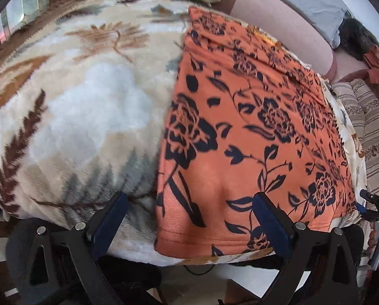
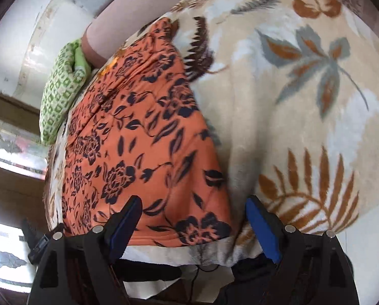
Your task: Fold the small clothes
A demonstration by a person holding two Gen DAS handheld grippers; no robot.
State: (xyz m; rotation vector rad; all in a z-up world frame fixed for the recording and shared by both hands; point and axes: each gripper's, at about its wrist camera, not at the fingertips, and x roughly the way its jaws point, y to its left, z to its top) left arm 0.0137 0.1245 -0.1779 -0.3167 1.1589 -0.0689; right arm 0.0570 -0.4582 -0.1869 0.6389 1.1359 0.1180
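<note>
On the blanket (image 1: 75,106) the orange garment (image 1: 253,132) lies flat, its near hem between the spread-wide fingers of left gripper (image 1: 189,211) and right gripper (image 2: 193,213), neither gripping.

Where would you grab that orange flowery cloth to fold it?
By the two near corners of the cloth, along the stitched hem that faces the grippers. It lies flat on the blanket, and each corner already sits between open fingers: left gripper, right gripper. Come in low from the near edge.
</note>
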